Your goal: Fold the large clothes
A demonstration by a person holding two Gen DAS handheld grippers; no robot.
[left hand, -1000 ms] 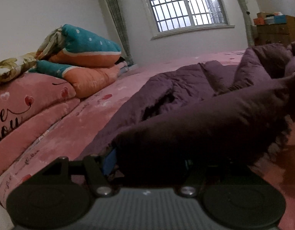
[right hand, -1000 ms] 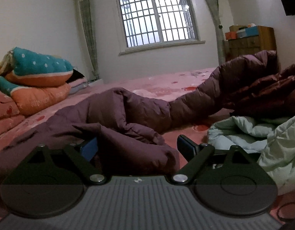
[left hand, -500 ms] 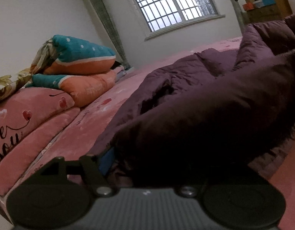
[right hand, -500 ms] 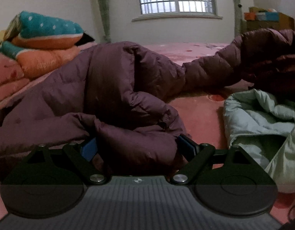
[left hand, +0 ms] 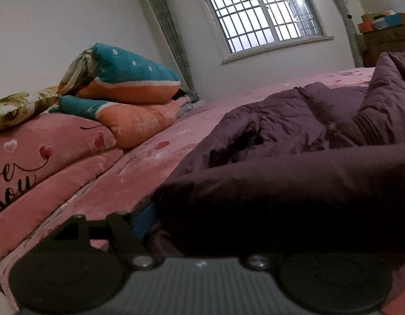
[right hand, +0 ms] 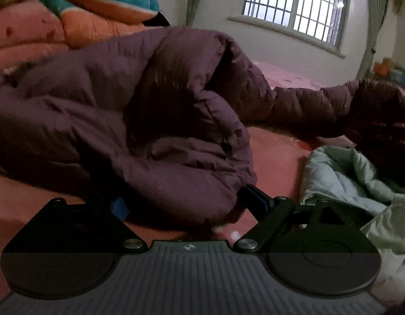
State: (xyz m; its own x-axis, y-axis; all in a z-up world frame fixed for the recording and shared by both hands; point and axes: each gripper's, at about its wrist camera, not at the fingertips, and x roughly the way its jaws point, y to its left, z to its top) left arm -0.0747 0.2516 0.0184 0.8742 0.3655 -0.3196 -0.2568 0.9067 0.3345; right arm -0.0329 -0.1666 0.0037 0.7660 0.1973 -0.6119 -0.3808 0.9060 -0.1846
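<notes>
Quilted purple coat looks matt; bedsheet seemingly plush.

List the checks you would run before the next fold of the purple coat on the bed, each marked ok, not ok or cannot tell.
1. Right gripper holds purple coat: fold between fingers, both pads touching. Ok.
2. Left gripper holds coat: jaws have just been opening, fold between them, one finger hidden. Cannot tell.
3. Coat lies flat: bunched and creased. Not ok.
4. Pale green garment clear of held fold: beside it, apart. Ok.
5. Bare bed sheet beside coat. Ok.
</notes>
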